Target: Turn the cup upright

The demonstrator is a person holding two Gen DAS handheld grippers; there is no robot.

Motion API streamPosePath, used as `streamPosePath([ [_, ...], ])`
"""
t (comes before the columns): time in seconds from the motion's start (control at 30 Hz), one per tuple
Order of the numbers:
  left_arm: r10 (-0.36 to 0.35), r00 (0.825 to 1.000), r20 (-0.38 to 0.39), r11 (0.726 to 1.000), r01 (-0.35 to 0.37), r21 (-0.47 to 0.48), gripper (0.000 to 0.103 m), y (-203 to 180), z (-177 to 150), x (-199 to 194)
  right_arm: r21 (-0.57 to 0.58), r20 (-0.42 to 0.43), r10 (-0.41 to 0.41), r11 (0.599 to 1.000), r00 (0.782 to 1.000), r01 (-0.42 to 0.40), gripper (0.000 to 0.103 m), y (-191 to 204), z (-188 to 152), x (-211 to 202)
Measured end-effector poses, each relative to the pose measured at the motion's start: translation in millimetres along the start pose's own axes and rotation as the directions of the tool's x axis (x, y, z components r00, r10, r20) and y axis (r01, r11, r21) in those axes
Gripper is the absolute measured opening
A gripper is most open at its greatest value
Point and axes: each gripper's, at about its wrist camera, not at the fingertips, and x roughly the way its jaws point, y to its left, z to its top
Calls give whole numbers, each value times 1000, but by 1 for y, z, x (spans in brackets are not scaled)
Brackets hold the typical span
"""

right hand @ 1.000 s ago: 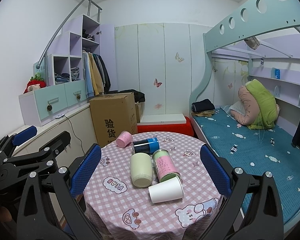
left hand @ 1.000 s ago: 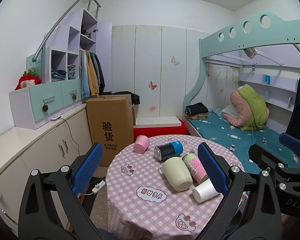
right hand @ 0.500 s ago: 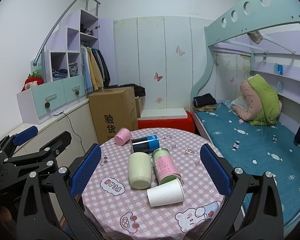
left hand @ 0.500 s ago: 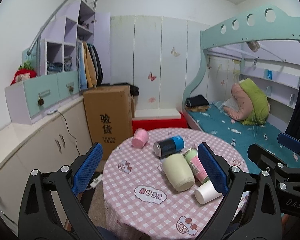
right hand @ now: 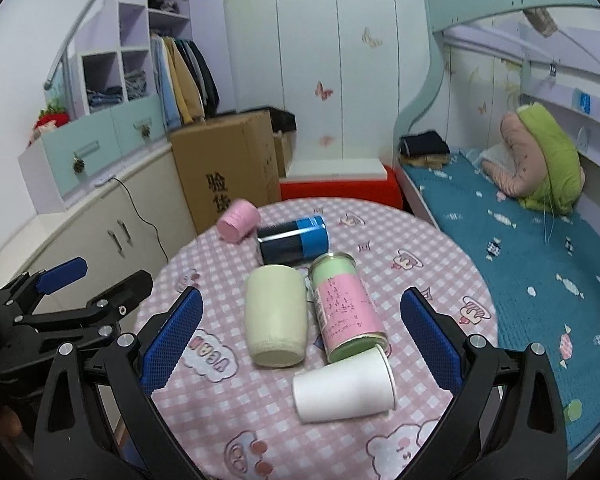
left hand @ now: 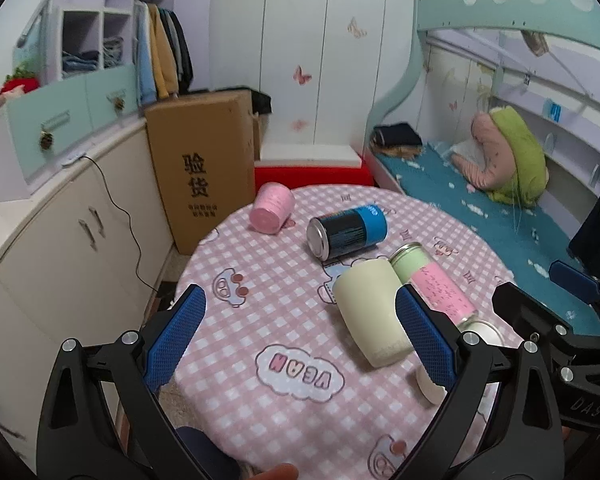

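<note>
From my left wrist view, the left claw's right finger (left hand: 424, 336) covers most of the white paper cup (left hand: 430, 386).

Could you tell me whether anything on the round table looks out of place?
Yes: all five containers lie on their sides: pink cup, blue-and-black can, cream tumbler, pink-and-green jar, white paper cup. No spill shows.

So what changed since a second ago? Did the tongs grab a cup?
No grab yet. Both tongs, left and right, came forward and lower toward the table, so the cups look bigger. Both are still open and empty. The white paper cup, cream cup, pink-green can, blue can and pink cup all still lie on their sides, unmoved.
</note>
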Motion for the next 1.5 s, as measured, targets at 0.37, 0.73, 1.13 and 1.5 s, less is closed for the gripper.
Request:
streamPosePath([
  [0.37, -106, 981, -161, 987, 123, 100, 96, -15, 50, 112, 64, -92, -54, 996, 994, 60, 96, -37, 36, 83],
  [0.73, -158, 923, -350, 946, 244, 216, 96, -32, 74, 220, 112, -201, -74, 989, 977, 98, 96, -61, 51, 155],
  [1.13, -236, 840, -488, 911, 366, 189, 96, -39, 72, 286, 147, -242, -59, 984, 968, 97, 96, -75, 54, 188],
  [1.5, -306, 804, -510, 916, 394, 72, 77, -33, 63, 298, 156, -255, -59, 983, 965, 102, 96, -78, 53, 194],
])
